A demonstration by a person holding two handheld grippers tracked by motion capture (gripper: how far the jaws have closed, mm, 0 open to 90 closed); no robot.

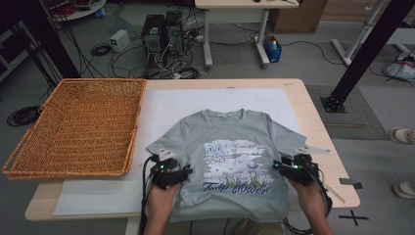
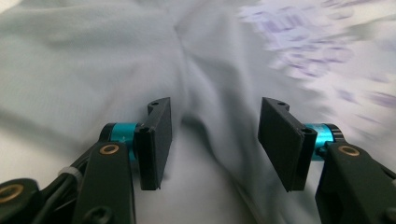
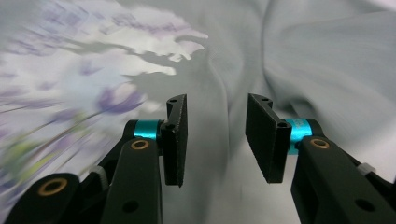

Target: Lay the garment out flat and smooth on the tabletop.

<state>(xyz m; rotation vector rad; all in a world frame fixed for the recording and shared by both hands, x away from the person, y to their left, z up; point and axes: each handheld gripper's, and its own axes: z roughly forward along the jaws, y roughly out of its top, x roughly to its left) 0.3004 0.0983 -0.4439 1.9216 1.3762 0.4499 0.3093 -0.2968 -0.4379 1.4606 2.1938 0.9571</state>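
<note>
Both tools are resting over the grey T-shirt [image 1: 230, 156], one at each side of its lower half. My left tool [image 1: 169, 172] is sitting at the shirt's left edge, just below the short sleeve, and my right tool [image 1: 293, 169] is sitting at the right edge, beside the printed picture. In the left gripper view my left tool [image 2: 215, 140] is standing with its flat black jaws spread apart, and a soft ridge of cloth is running up between them without the pads pressing on it. In the right gripper view my right tool [image 3: 216, 137] is likewise standing with its jaws parted, a raised fold of fabric lying in the gap, untouched by either pad.

I am seeing the shirt lying front up and flat on a white sheet [image 1: 166, 110] that is covering the pale wooden worktop [image 1: 313, 112], neck pointing away from me. Its fabric is looking thin, matte and gently rumpled, with a lilac and white flower print and dark lettering across the chest. A shallow rectangular wicker basket [image 1: 78, 127], woven in golden-brown strands, is sitting on the worktop's left end, well apart from the shirt.
</note>
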